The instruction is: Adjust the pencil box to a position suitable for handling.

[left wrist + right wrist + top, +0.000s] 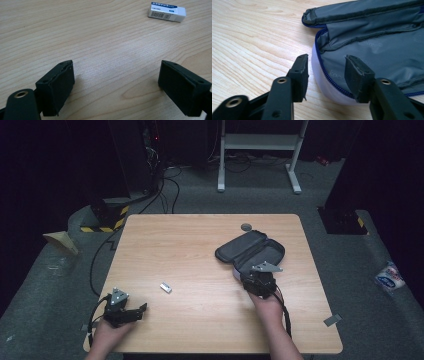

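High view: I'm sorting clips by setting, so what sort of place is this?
Probably a lab or recording studio: a bare wooden table on grey carpet, cables trailing across the floor, and a metal stand against dark surroundings.

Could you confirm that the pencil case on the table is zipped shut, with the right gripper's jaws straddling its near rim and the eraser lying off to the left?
Not quite: the pencil case lies open, its lid folded back and the grey lining exposed, as the right gripper view shows. The rest stands: the right gripper has its jaws astride the near rim, and the eraser lies off to the left on the table.
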### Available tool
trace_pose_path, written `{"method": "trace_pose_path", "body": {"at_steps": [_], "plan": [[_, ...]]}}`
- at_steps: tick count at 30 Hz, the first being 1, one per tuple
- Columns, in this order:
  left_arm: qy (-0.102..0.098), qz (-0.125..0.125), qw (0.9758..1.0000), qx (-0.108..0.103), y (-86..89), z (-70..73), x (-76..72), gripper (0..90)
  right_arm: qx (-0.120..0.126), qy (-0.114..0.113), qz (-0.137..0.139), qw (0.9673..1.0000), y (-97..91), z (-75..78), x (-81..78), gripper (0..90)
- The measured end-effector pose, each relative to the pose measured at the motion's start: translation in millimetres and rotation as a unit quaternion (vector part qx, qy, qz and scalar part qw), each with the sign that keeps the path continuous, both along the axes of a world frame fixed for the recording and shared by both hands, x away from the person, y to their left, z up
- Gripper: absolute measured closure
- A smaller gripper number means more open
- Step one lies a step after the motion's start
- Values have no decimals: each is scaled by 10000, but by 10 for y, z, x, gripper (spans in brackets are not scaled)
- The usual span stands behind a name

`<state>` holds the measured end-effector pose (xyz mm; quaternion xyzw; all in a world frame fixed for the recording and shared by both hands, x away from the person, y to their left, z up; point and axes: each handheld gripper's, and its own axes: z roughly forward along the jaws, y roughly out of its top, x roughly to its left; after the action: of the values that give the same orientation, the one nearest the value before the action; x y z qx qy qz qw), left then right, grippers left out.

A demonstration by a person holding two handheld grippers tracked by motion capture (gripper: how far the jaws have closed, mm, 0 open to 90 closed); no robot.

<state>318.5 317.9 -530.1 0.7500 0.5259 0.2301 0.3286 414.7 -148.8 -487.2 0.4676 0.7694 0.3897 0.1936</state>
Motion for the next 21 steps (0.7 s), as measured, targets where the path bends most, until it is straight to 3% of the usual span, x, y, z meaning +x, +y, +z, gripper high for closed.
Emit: {"method": "trace_pose_path", "body": {"at_steps": [9,14,21], "plan": [[-1,0,10000,0,0,0,0,138,-70,23,67,10000,87,-62,-7,687],[-3,4,10000,0,0,0,0,138,-106,-64,193,9997,151,-79,-52,814],[-2,5,10000,1,0,0,0,138,-27,-103,353,9993,263,-99,-136,850]]}}
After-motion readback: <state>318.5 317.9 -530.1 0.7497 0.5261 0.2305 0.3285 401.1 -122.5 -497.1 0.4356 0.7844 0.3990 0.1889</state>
